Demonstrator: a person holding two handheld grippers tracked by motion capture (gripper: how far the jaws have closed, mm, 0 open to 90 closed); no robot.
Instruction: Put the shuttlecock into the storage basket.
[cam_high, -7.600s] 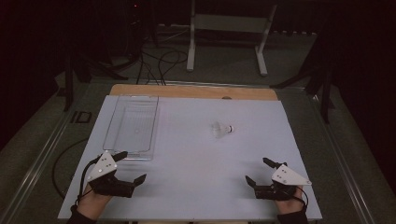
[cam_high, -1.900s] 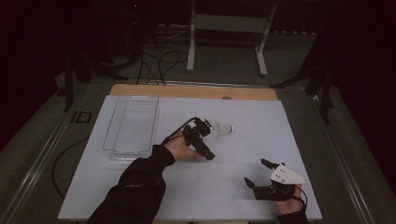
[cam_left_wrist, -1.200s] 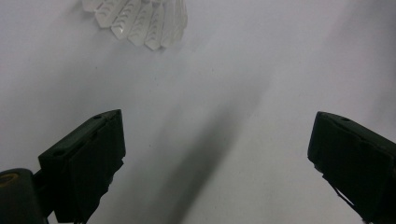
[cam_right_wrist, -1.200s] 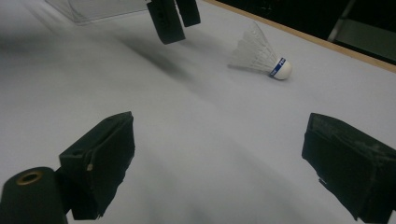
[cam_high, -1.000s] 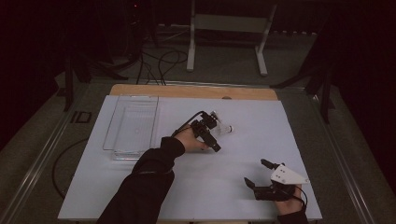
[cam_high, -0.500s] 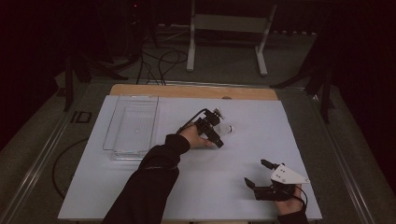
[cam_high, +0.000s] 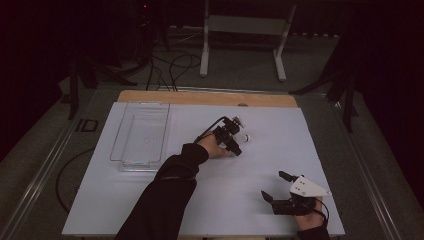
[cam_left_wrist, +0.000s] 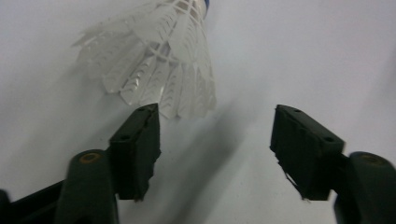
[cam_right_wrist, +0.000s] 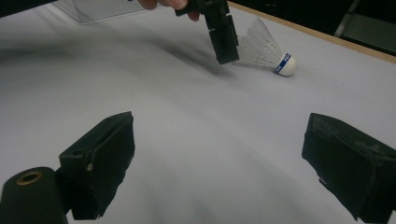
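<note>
Left gripper view: shuttlecock (cam_left_wrist: 154, 60) lies on its side on the white bench (cam_left_wrist: 289, 56), feather skirt toward the camera, cork end away at the top edge. Left gripper (cam_left_wrist: 215, 135) sits just behind the skirt; its fingers (cam_left_wrist: 135, 149) have just been closing and stand at a middling gap. Only the skirt's rim reaches the finger tips, nothing is between the pads, no grip yet.

High view: shuttlecock (cam_high: 244, 136) rests near the bench middle, well apart from the clear tray (cam_high: 142, 135) on the left side. Left gripper (cam_high: 233, 141) is beside it. Right gripper (cam_high: 282, 190) rests near the front edge, fingers spread wide on nothing.

Right gripper view: cork (cam_right_wrist: 286, 65) with a blue band points away from the left fingers (cam_right_wrist: 223, 35).

Risks, as judged:
- Fingers closing this far back may catch only the feather tips. The skirt is light and springy, so it could squirt forward or roll aside.
- One finger looks nearer the skirt than the other; it may touch first and pivot the shuttlecock about its cork.
- A hard squeeze could crush or bend the feathers.
- Tips low on the bench may drag on the surface.
</note>
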